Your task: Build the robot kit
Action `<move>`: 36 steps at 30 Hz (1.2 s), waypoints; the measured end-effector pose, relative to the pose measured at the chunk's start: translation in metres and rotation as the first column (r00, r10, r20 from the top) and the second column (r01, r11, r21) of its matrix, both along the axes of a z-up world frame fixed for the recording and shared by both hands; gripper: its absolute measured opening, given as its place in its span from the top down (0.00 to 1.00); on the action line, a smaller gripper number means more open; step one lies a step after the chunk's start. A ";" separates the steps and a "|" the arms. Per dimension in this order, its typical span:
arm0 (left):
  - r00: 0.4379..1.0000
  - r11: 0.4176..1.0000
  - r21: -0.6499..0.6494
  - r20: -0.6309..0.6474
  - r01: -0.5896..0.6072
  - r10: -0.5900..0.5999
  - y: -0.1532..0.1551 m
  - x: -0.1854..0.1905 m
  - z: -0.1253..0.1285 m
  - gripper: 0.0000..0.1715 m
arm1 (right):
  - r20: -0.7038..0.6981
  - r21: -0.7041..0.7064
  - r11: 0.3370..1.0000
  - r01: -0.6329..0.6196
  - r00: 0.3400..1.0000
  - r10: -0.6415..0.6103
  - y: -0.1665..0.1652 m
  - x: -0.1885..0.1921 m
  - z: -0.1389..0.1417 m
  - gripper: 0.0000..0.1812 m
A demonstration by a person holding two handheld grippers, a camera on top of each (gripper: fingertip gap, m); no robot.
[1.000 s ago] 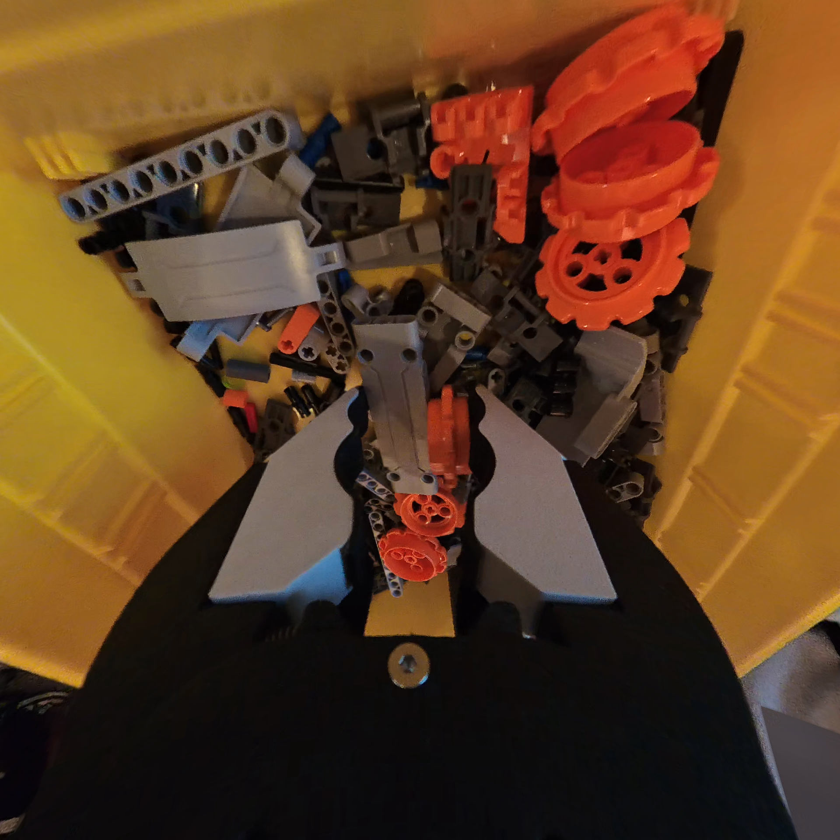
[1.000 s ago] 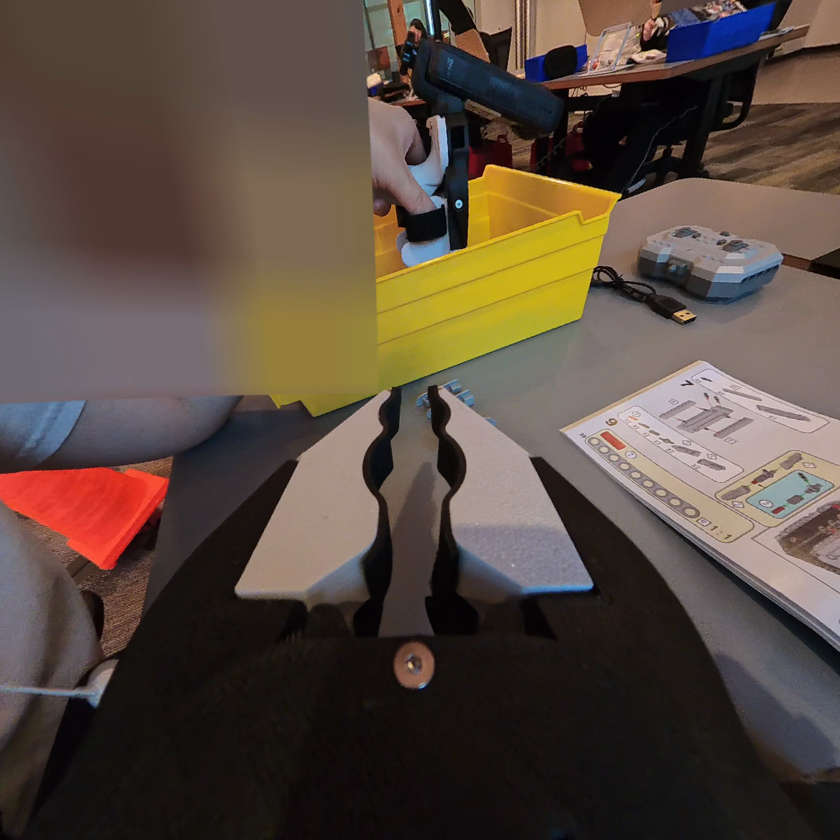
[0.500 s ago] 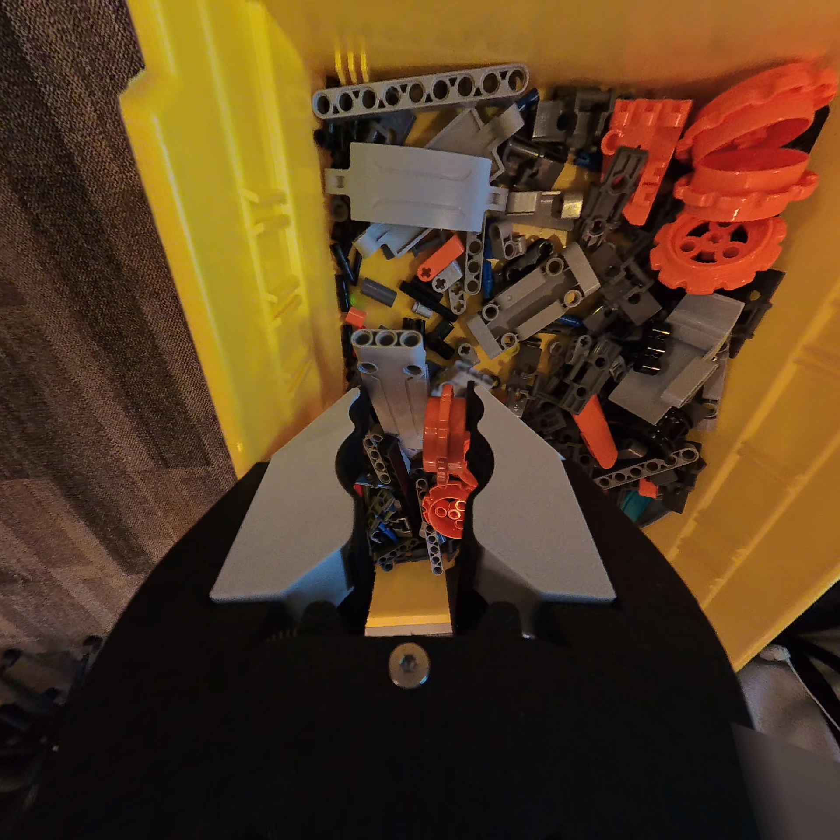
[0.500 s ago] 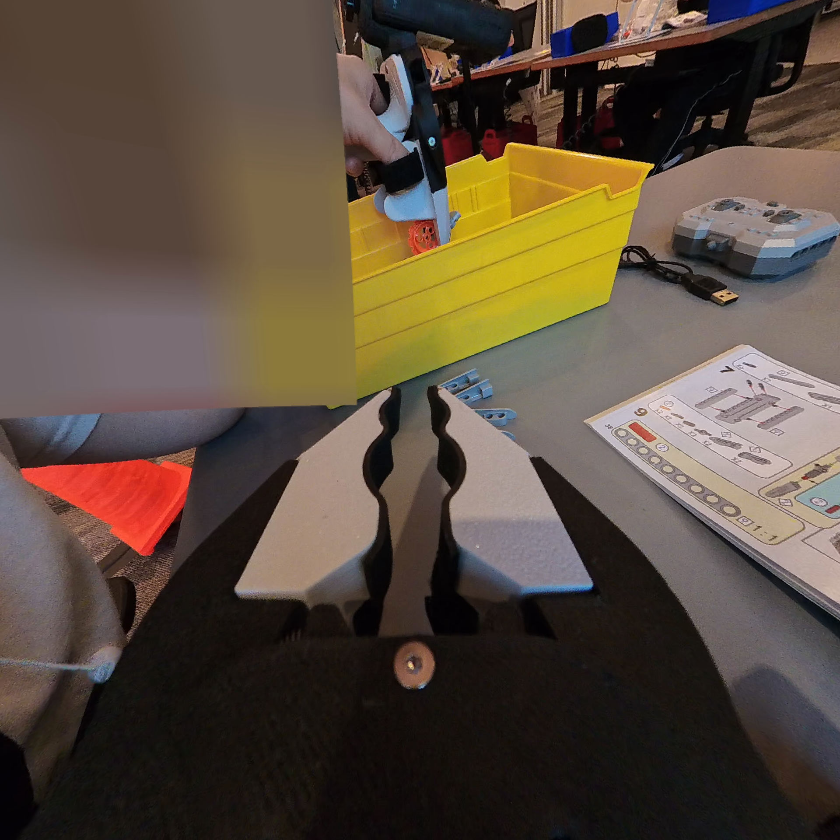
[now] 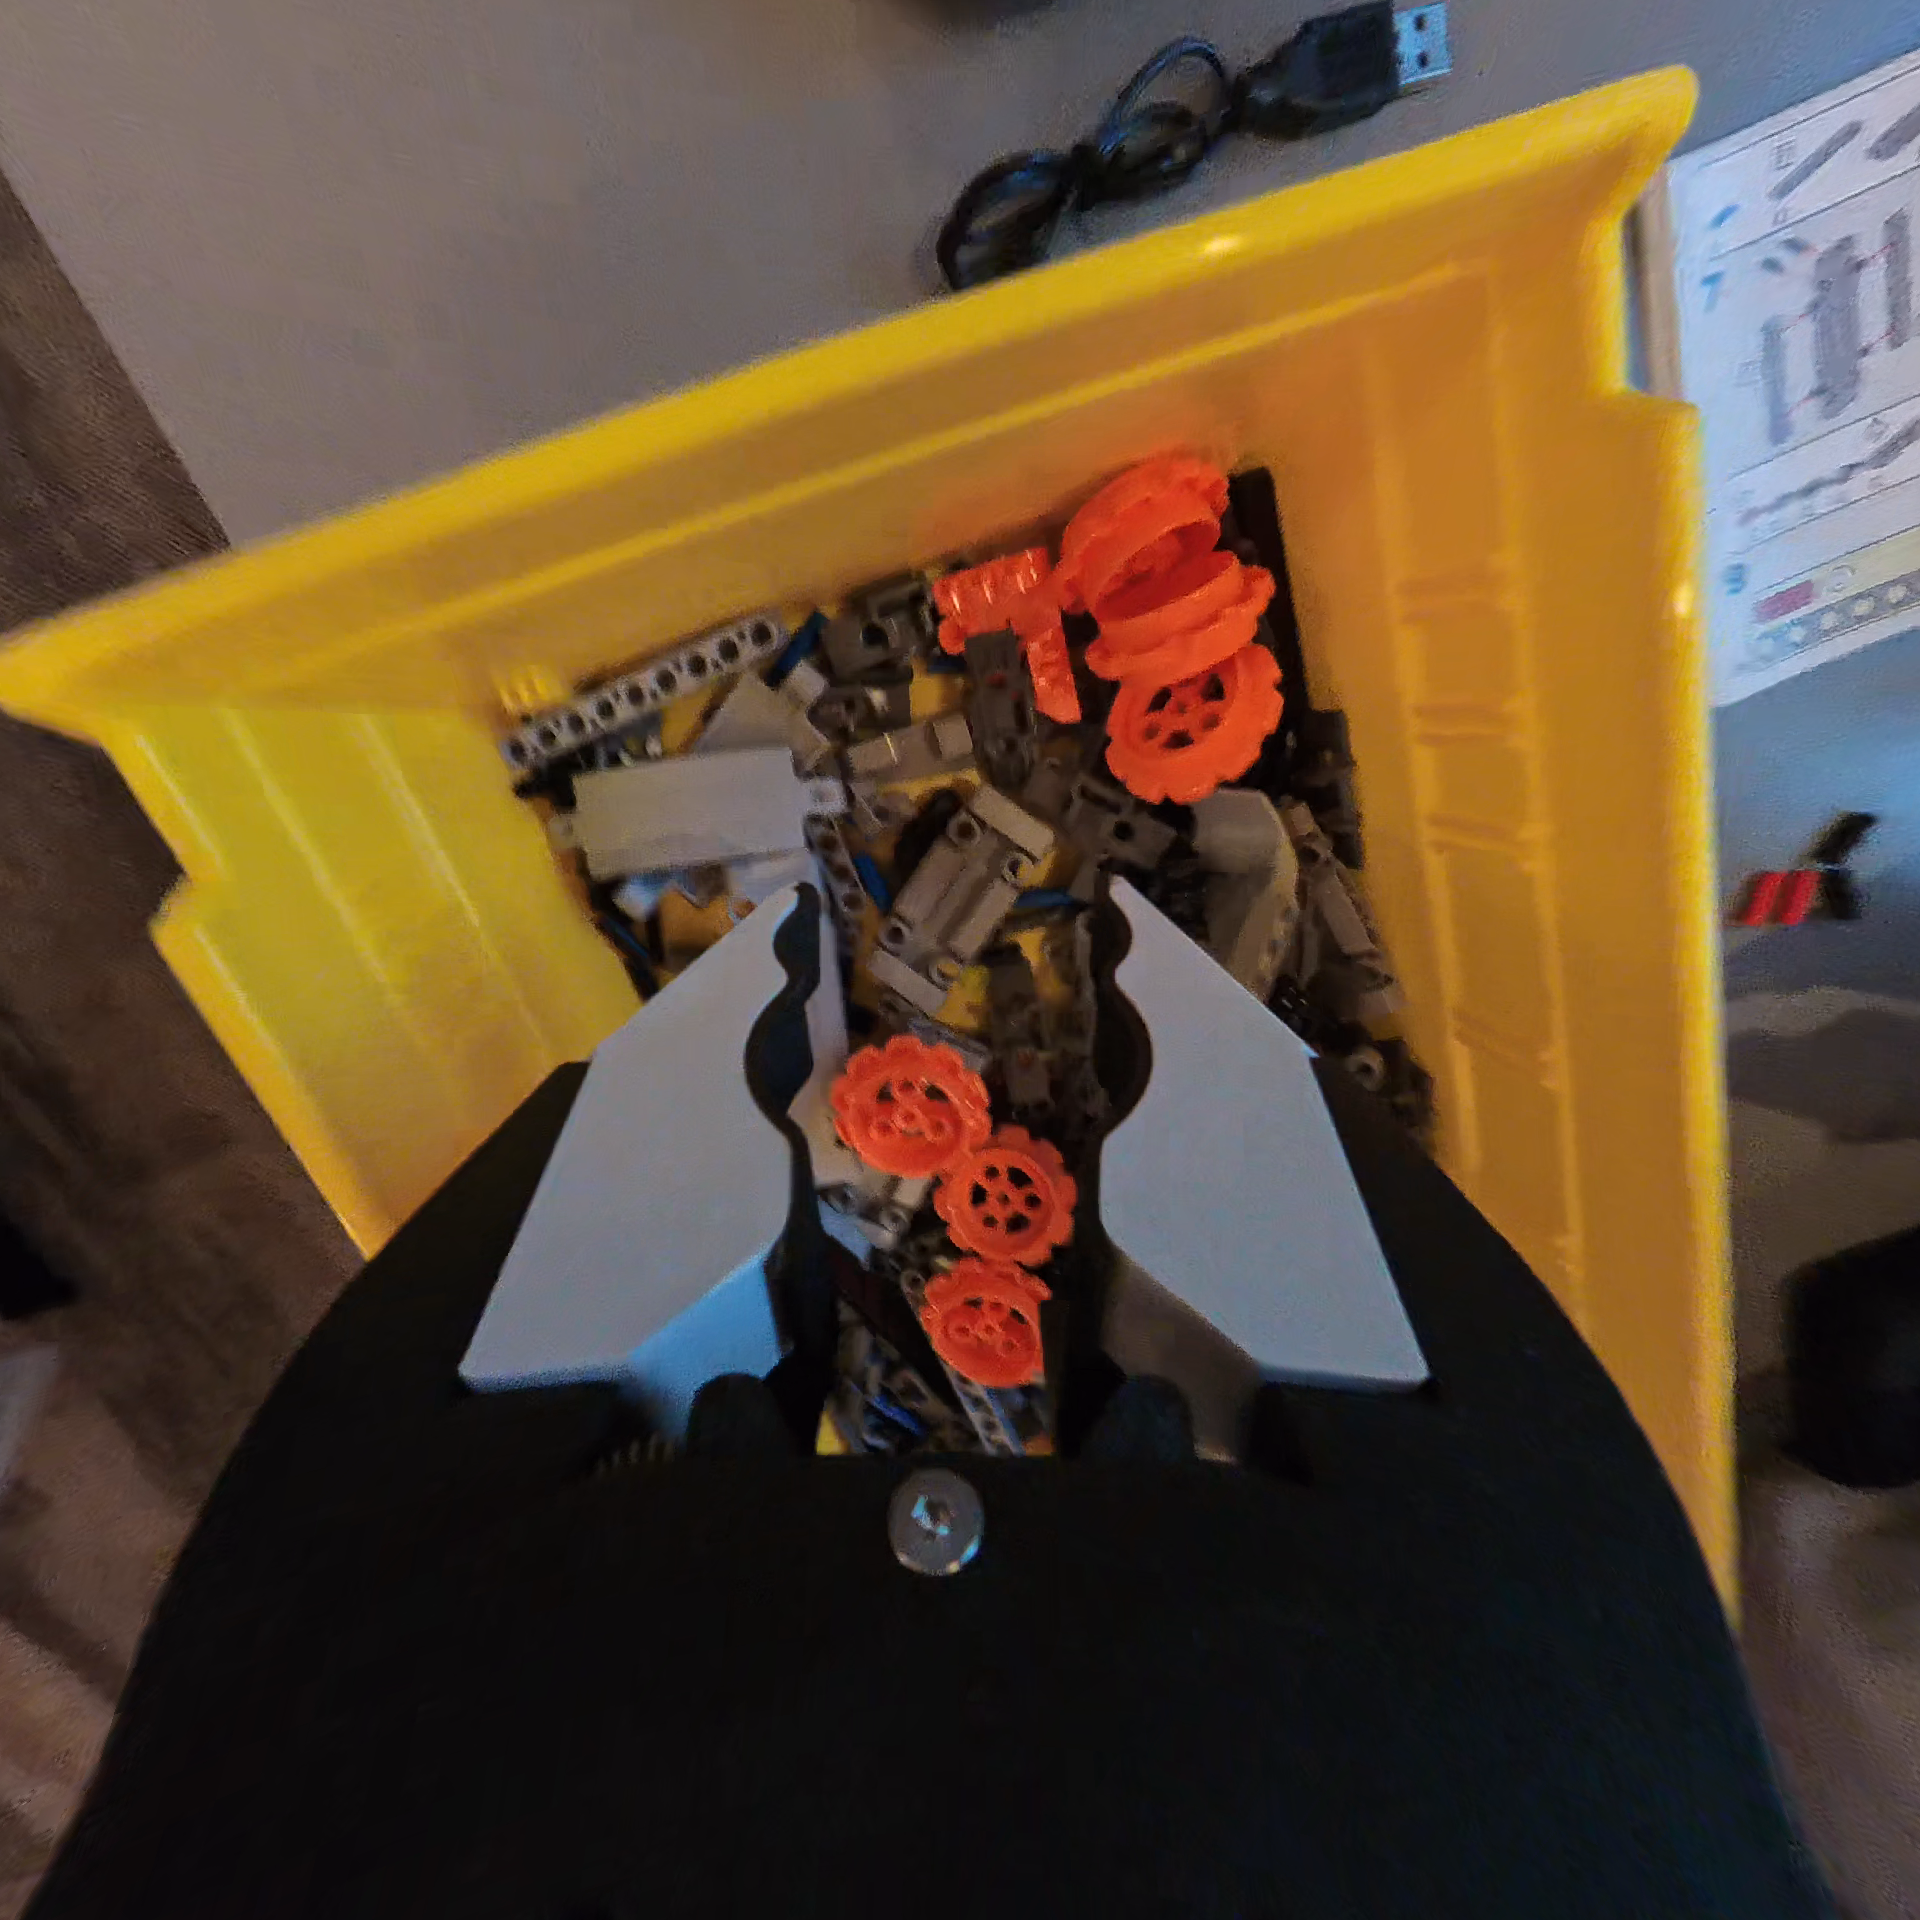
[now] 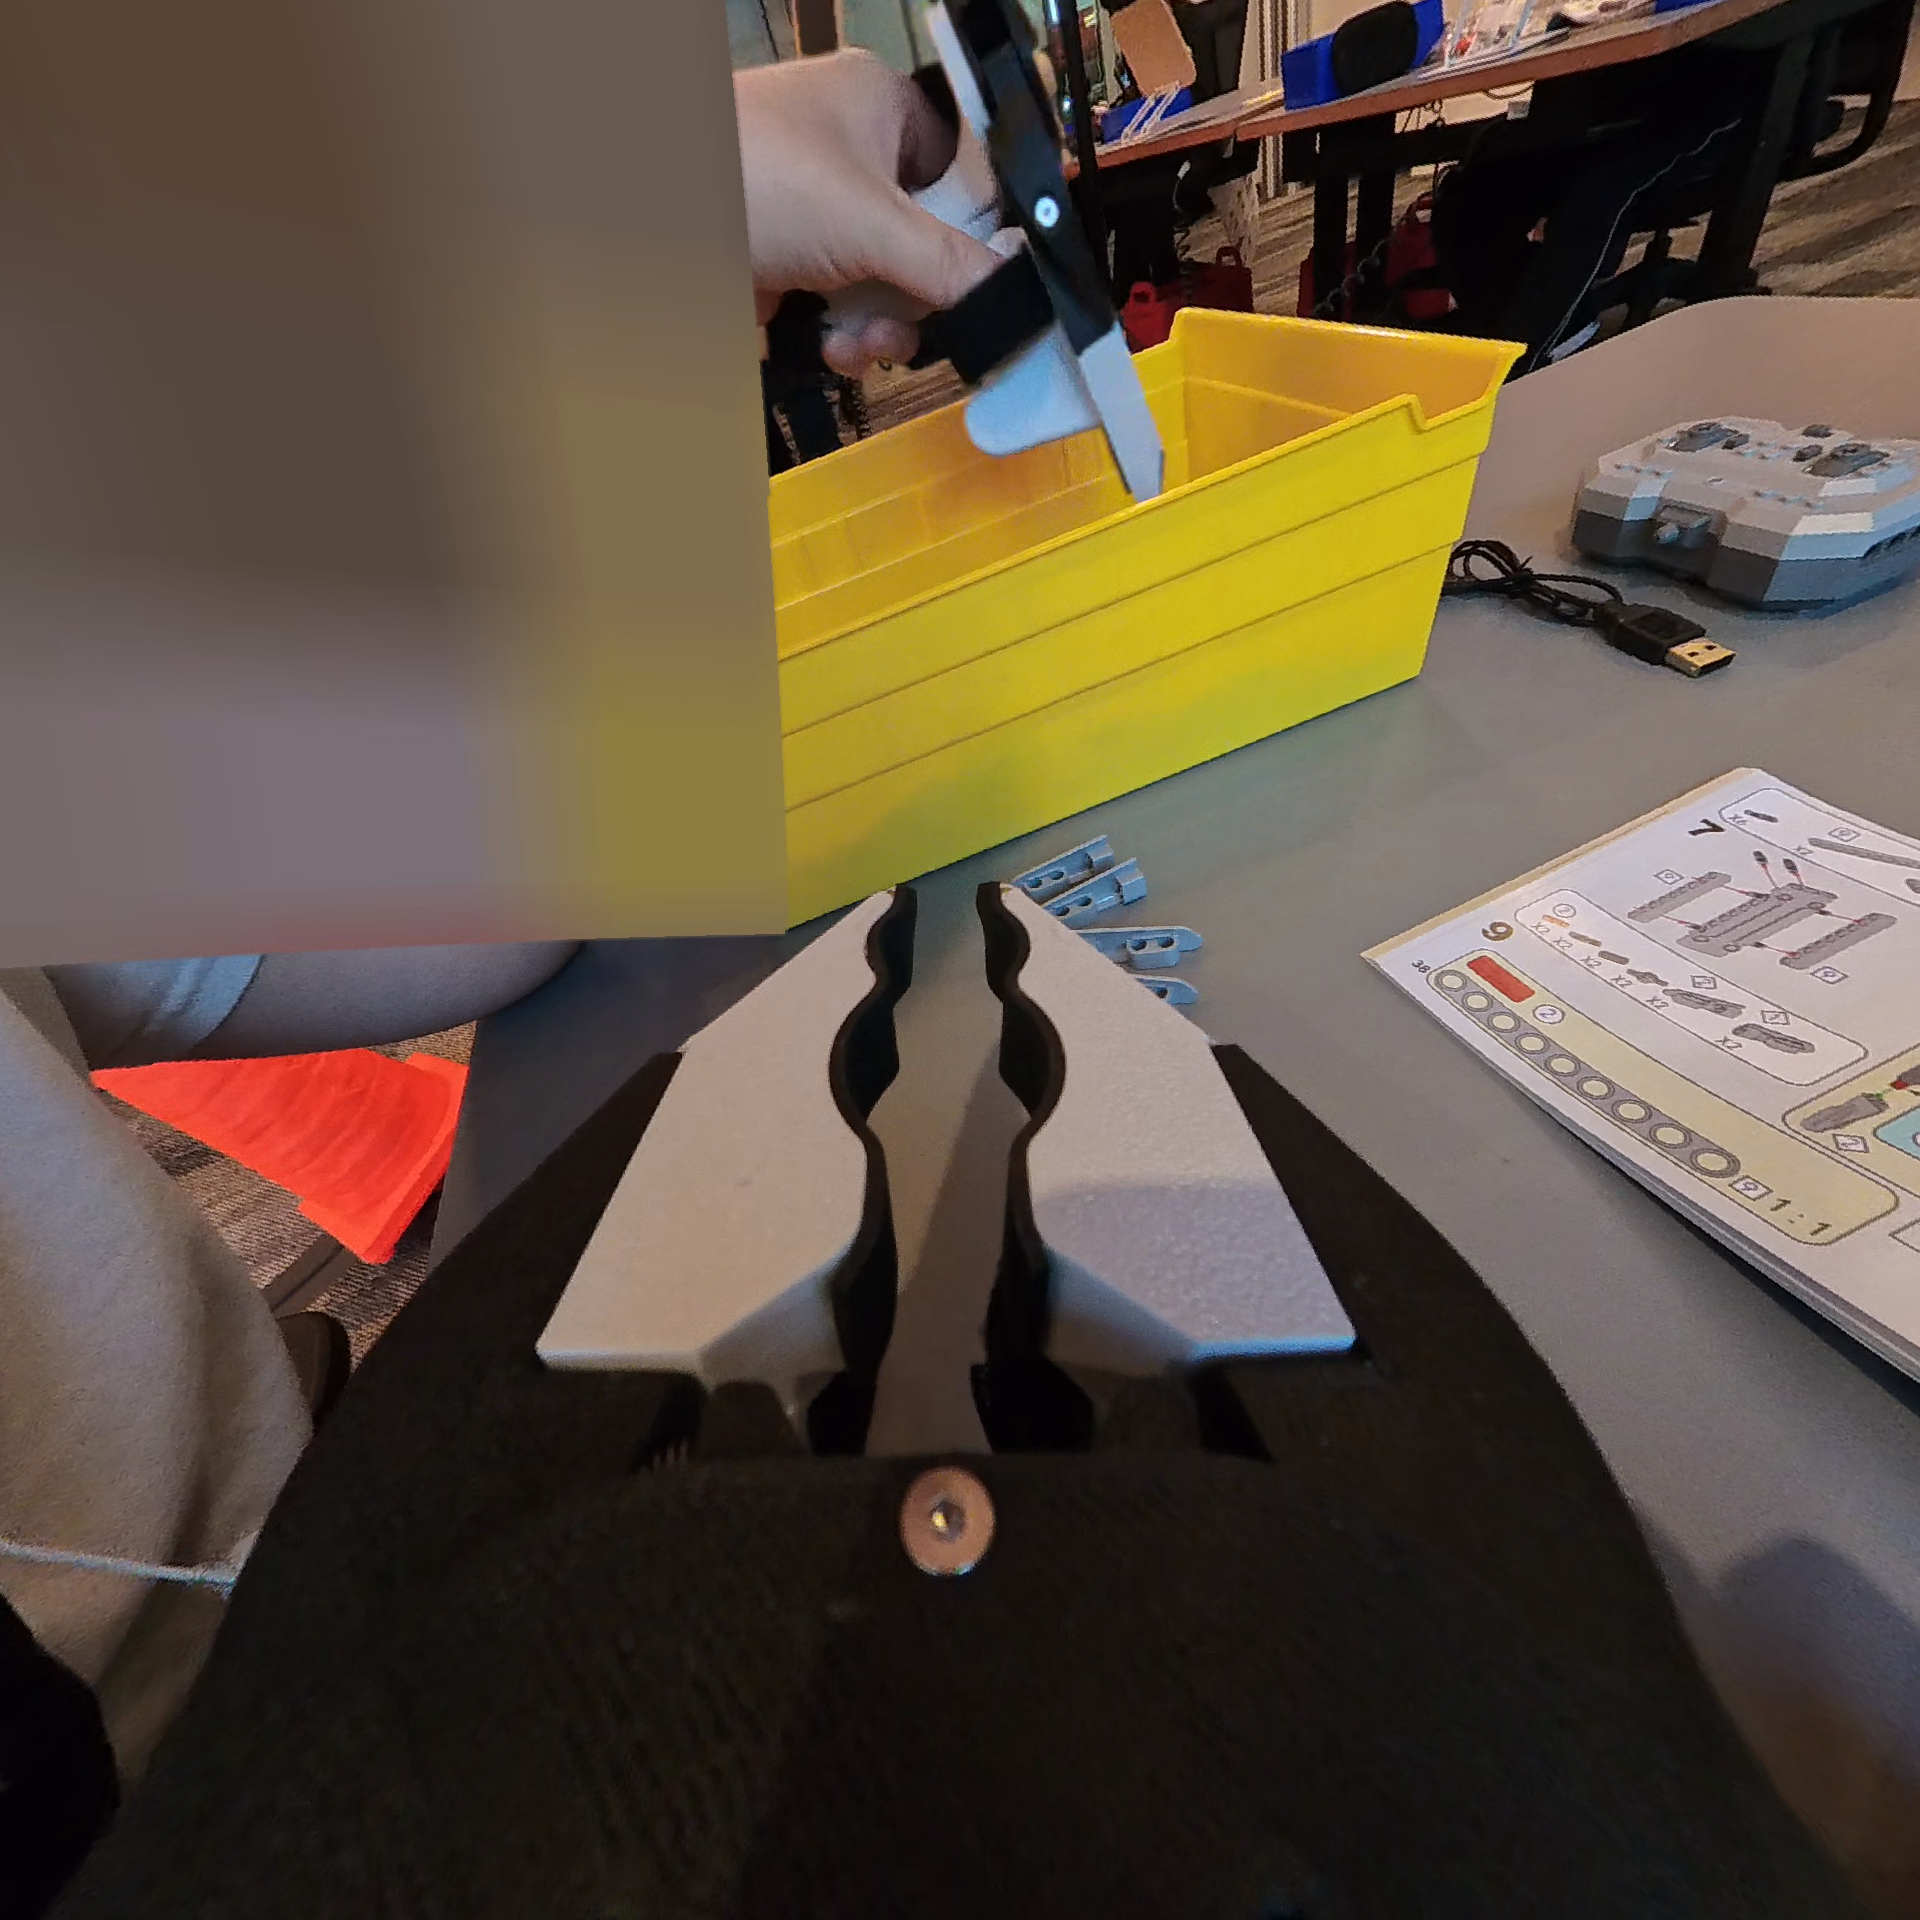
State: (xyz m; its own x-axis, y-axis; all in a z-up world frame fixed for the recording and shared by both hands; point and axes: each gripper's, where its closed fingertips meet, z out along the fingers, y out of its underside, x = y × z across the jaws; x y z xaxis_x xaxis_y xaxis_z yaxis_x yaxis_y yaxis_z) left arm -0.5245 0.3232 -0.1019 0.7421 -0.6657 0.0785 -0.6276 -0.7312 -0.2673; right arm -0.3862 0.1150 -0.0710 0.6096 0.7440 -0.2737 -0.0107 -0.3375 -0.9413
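My left gripper is open and empty, hovering over a yellow bin full of grey, black and orange building parts. Three small orange gears lie in the pile, seen between its fingers. Larger orange wheels lie at the bin's far end. In the right wrist view a hand holds the left gripper above the bin. My right gripper hangs low over the grey table, jaws a narrow gap apart, holding nothing. Several small grey pieces lie just beyond its tips.
An instruction booklet lies on the table to the right; it also shows in the left wrist view. A grey controller and a black USB cable lie past the bin. An orange object lies on the floor at left. Left tips to right tips: about 25 cm. The right gripper is farther from the grey controller, some 30 cm, than the left, some 20 cm.
My left gripper has risen out of the bin and opened; the orange gear piece it held is let go and lies in the pile. The right gripper shifted slightly, still empty.
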 end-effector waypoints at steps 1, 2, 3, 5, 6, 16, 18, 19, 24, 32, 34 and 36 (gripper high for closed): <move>0.999 0.999 0.030 -0.026 0.020 -0.020 0.007 0.001 -0.004 0.70 | -0.002 -0.003 1.000 -0.001 1.000 0.001 0.000 0.000 0.000 0.94; 0.999 0.999 0.031 -0.044 0.030 -0.029 0.010 0.002 -0.010 0.68 | -0.005 -0.005 1.000 -0.002 1.000 0.002 0.000 0.000 0.000 0.94; 0.998 1.000 0.004 -0.053 0.030 -0.030 0.009 0.003 -0.017 0.64 | -0.008 -0.007 1.000 -0.004 1.000 0.004 -0.001 0.000 0.000 0.94; 0.994 0.999 -0.035 -0.100 0.041 -0.045 0.007 0.000 -0.029 0.58 | -0.014 -0.007 1.000 -0.004 1.000 0.004 -0.001 0.000 0.001 0.94; 0.988 0.997 -0.036 -0.135 0.067 -0.072 0.007 -0.003 -0.034 0.57 | -0.015 -0.008 1.000 -0.005 1.000 0.005 -0.001 0.000 0.001 0.94; 0.915 0.998 -0.012 -0.399 0.064 -0.063 0.015 -0.045 -0.047 0.92 | -0.038 -0.037 0.999 -0.012 0.999 0.010 -0.001 0.000 0.000 0.94; 0.928 1.000 -0.014 -0.371 0.009 -0.014 0.015 -0.049 -0.043 0.92 | -0.038 -0.041 0.999 -0.014 0.999 0.013 -0.001 0.000 -0.001 0.94; 0.935 1.000 -0.012 -0.355 -0.008 0.003 0.015 -0.051 -0.041 0.92 | -0.039 -0.043 0.999 -0.016 0.999 0.014 -0.001 0.000 -0.001 0.94; 0.953 0.996 0.027 -0.290 -0.086 0.090 0.018 -0.054 -0.027 0.92 | -0.042 -0.047 0.999 -0.018 0.999 0.016 -0.001 0.000 -0.002 0.94; 0.947 0.984 0.035 -0.266 -0.176 0.179 0.021 -0.055 -0.023 0.78 | -0.049 -0.058 0.998 -0.023 0.999 0.020 -0.001 -0.001 -0.003 0.94; 0.953 0.985 0.046 -0.248 -0.166 0.173 0.022 -0.050 -0.021 0.76 | -0.051 -0.059 0.998 -0.024 0.998 0.021 -0.001 -0.001 -0.002 0.94; 0.977 0.991 0.030 -0.168 -0.129 0.132 0.018 -0.032 -0.016 0.76 | -0.055 -0.060 0.998 -0.024 0.998 0.020 -0.001 -0.001 -0.002 0.94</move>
State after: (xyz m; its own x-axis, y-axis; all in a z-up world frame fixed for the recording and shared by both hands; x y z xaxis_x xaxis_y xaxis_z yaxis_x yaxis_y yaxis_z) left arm -0.5570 0.3413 -0.1182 0.8240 -0.5625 -0.0675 -0.5646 -0.8055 -0.1801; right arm -0.3869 0.1136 -0.0726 0.5762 0.7381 -0.3510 -0.0535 -0.3945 -0.9173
